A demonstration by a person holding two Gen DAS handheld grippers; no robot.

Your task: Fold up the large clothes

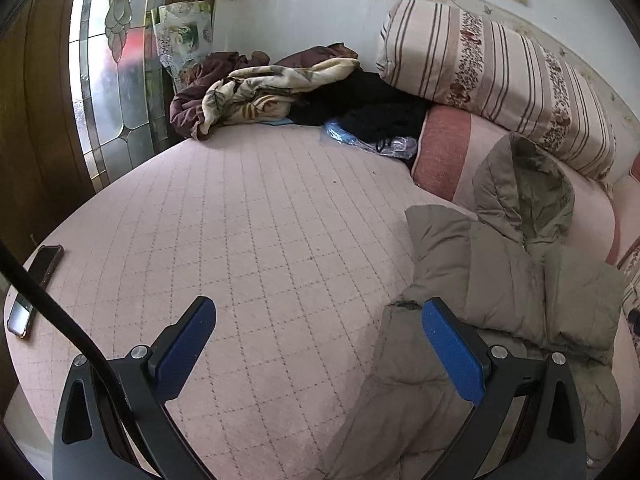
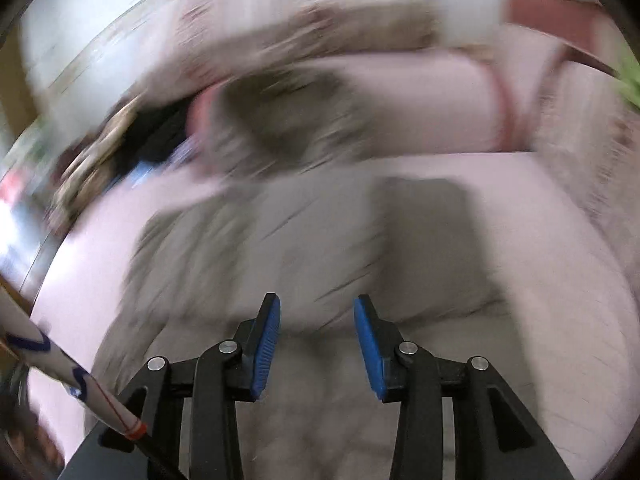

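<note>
1. While the padded coat (image 1: 500,280) lies spread on the pink bed (image 1: 260,240), the next grab should be made at an edge or a corner, not at the puffy middle, so that the fold comes out flat.
2. Nearest in the left wrist view, the left tool (image 1: 320,340) is seen wide apart with nothing held; one blue pad (image 1: 452,356) is just over the coat's near edge.
3. In the right wrist view, the right tool (image 2: 316,344) is seen partly apart over the coat (image 2: 280,248), and nothing is pinched between its pads. It should be slowed down before it is closed, because this view is all smeared.
4. Farther off, the hood (image 1: 524,188) is seen resting against a pink pillow (image 1: 452,156). It should be tucked in before the big fold is made.
5. Only in the sharp left view can a phone (image 1: 36,288), a heap of blankets (image 1: 260,88) and a striped pillow (image 1: 500,76) be made out.
6. Only in the right view is the coat's middle shown from straight above.
</note>
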